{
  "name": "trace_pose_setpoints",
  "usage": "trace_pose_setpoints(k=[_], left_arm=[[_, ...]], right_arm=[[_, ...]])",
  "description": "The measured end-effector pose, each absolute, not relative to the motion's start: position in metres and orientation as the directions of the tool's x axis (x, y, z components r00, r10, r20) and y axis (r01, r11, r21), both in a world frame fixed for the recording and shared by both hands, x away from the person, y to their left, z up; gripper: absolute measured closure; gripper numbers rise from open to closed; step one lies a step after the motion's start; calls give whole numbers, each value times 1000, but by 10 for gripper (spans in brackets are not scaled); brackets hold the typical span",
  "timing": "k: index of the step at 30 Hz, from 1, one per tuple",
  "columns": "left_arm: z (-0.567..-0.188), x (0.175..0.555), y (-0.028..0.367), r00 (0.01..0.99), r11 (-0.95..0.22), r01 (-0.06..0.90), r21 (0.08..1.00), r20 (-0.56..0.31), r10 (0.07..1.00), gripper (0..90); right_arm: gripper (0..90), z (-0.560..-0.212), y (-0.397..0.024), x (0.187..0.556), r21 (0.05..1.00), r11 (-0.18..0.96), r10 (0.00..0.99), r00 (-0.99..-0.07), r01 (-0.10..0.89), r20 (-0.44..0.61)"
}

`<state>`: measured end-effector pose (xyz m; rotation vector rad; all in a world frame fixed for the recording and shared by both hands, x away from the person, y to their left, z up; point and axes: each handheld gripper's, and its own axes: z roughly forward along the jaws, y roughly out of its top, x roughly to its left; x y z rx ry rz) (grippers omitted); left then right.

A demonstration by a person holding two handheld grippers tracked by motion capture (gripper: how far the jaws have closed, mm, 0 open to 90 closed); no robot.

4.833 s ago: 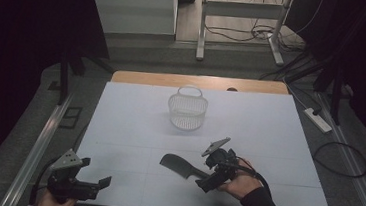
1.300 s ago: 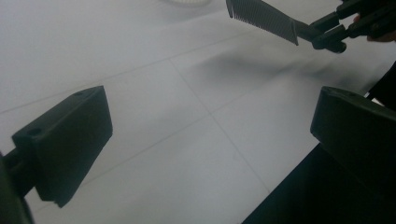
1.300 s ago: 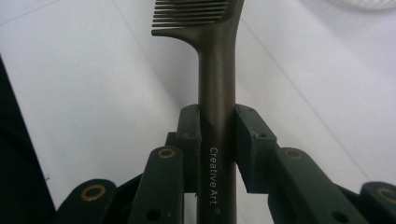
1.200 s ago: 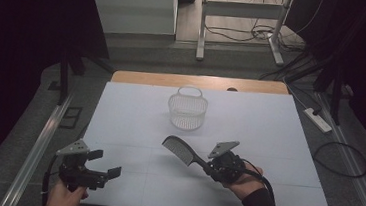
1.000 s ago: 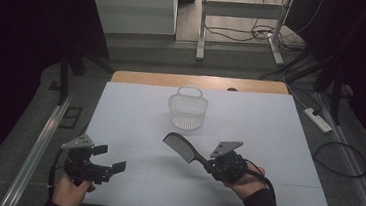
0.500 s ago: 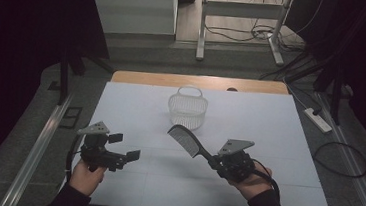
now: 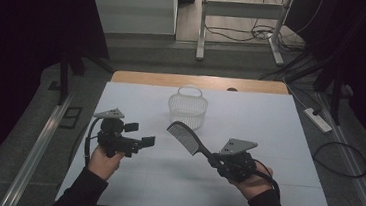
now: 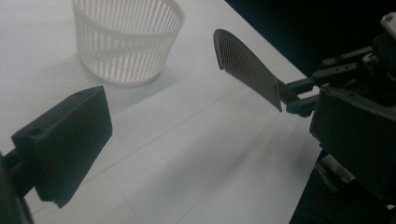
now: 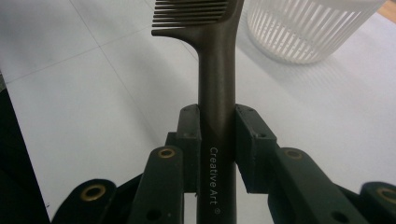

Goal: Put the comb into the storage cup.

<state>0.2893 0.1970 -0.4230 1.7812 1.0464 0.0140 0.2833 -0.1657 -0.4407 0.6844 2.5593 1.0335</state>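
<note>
My right gripper clamps the comb by its stiff, slick handle, a light thing held above the worktop. My left gripper gapes wide, empty. Beyond stands the basket.

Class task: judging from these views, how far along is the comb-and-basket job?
Done: the comb is off the table, its handle clamped in the right tool. In hand: it is held in the air, short of the white basket, and the left tool hangs open facing it. Left, probably: getting the comb into the basket, which looks empty.
</note>
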Motion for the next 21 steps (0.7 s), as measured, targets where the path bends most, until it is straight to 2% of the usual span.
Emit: trace_pose_setpoints(k=[9,21], left_arm=[[-424,306,188,655,-98,647,756,-485,579,0],[-425,313,175,677,-121,654,747,-506,534,0]], right_arm=[[722,-440,-164,281,723,624,526,-843,298,-107],[722,-442,-158,276,741,627,482,-867,241,-126]])
